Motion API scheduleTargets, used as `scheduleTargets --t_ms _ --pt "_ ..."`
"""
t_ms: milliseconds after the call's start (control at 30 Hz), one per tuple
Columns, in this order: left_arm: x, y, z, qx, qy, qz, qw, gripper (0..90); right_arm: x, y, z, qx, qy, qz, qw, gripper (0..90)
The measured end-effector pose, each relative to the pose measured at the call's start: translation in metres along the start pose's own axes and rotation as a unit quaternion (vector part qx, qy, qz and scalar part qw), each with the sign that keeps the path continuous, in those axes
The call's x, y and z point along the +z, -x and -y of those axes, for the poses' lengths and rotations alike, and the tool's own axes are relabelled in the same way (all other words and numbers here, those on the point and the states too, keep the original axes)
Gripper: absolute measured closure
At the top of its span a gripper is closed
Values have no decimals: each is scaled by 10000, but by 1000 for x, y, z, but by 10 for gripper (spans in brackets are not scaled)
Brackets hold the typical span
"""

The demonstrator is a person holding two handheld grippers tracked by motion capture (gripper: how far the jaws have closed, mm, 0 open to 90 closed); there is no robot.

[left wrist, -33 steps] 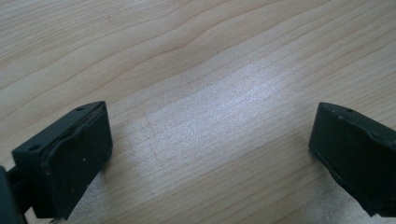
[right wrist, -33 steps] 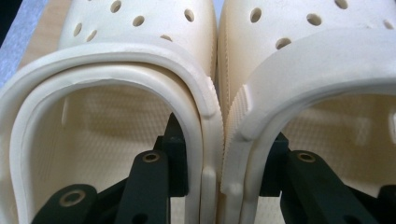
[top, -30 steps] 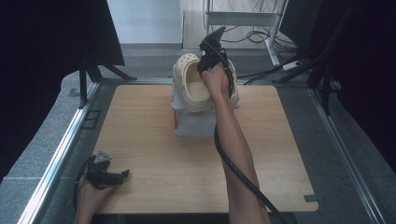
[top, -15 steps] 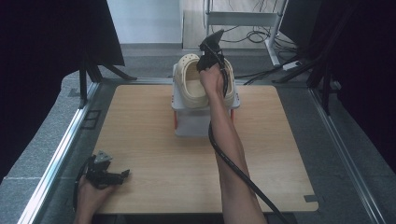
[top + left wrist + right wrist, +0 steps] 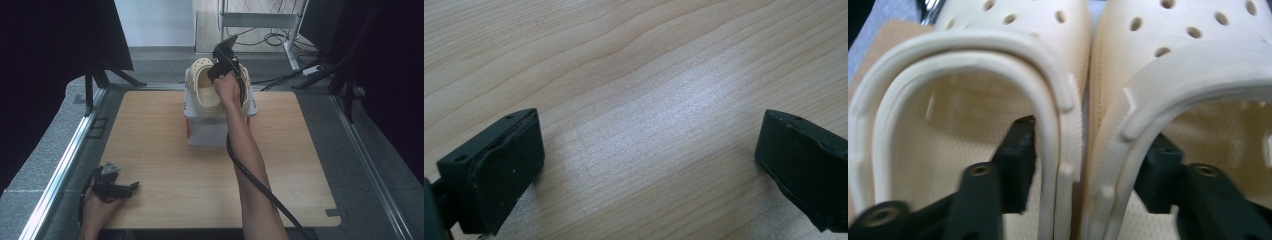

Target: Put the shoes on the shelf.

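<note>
The right gripper (image 5: 1080, 190) has one jaw inside each of the two cream clogs (image 5: 1088, 100) and pinches their touching inner walls together — closed on the pair. In the high view the clogs (image 5: 206, 92) sit on a white box (image 5: 210, 132) at the table's (image 5: 150, 150) far edge. The left gripper (image 5: 649, 160) lies wide open and empty on the wood. The soft walls could slide out of the pinch if lifted, and one clog could drop.
</note>
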State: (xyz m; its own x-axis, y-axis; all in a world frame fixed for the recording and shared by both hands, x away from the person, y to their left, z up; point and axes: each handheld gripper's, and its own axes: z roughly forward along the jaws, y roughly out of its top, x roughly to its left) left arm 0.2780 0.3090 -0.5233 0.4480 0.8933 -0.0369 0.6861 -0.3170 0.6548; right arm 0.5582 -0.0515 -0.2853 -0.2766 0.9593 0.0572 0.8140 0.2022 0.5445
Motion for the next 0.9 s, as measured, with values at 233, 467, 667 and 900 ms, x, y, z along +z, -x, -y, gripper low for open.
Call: scheduleTargets --t_ms 233,467,667,900 --pt "0 1 -1 13 -7 21 10000 0 -5 -3 3 -624 -10 -151 9979 316" --pt "0 1 -1 15 -4 17 10000 0 -11 -5 8 -1070 -7 -237 9940 224" --pt "0 1 -1 15 -5 18 10000 0 -18 -8 14 -1289 62 -245 9913 179" --pt "0 1 -1 16 -5 18 10000 0 -31 -5 25 -1431 157 -368 9889 163"
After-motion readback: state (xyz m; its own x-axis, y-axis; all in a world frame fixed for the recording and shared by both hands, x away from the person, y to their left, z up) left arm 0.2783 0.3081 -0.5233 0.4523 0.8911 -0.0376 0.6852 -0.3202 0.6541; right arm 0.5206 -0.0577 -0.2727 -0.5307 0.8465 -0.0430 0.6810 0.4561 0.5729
